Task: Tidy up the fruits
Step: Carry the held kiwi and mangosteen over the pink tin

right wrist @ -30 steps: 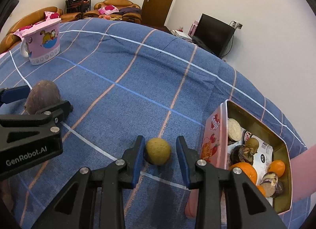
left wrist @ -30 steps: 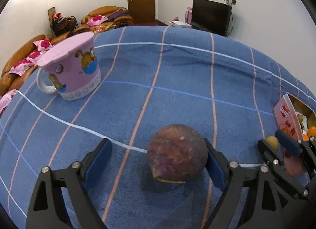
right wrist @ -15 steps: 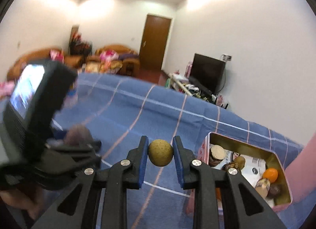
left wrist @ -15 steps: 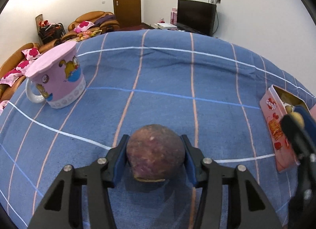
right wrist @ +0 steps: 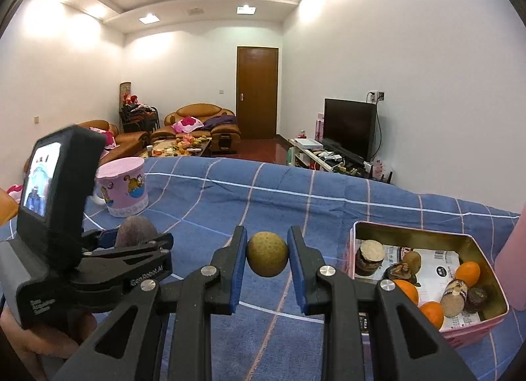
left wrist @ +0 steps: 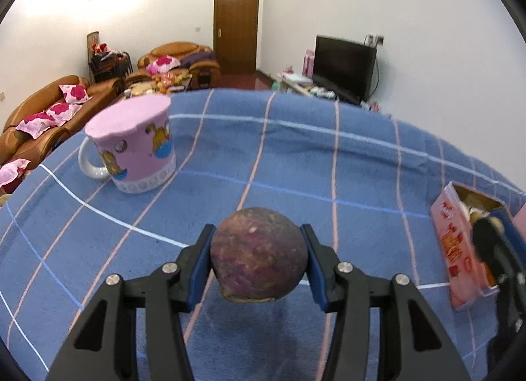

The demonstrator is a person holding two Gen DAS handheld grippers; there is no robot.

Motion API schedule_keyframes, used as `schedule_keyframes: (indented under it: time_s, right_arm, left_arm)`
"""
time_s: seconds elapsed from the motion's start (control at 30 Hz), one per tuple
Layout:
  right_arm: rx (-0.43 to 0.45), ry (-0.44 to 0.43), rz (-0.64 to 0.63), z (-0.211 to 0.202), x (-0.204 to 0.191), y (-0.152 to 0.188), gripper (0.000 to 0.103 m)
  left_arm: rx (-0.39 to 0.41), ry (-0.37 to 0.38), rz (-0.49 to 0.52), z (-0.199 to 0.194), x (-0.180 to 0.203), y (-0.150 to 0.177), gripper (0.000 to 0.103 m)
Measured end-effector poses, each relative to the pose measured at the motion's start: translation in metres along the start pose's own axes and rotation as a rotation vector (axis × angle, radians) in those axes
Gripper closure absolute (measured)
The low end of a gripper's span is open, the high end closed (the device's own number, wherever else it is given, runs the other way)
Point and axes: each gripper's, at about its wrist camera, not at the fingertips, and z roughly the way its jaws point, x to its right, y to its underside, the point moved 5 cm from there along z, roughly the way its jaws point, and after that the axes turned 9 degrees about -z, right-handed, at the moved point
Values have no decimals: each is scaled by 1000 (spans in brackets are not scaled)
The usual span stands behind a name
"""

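left gripper (left wrist: 258,262) grips purple fruit (left wrist: 258,254), right gripper (right wrist: 267,254) grips yellow fruit (right wrist: 267,253); both lifted, neither in part-filled tin (right wrist: 417,233).

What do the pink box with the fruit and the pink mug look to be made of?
Box: likely tin, since its inner walls shine gold like metal, with a printed pink outside. Mug: probably glazed ceramic, glossy with a white handle and cartoon print.
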Motion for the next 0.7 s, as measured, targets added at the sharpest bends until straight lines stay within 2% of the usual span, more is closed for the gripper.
schedule_keyframes:
  time_s: [0.1,0.3,0.7]
  right_arm:
    - [-2,14,13,-1,5,2,76]
    - [9,46,16,-8,8,3,76]
    - [12,56,1,-12,9,5,76]
  left_arm:
    - [47,29,-15,-8,2,-2,50]
    - [112,18,-17,-19,5,-6,50]
    - [167,-7,-12,-29,4,-3,50]
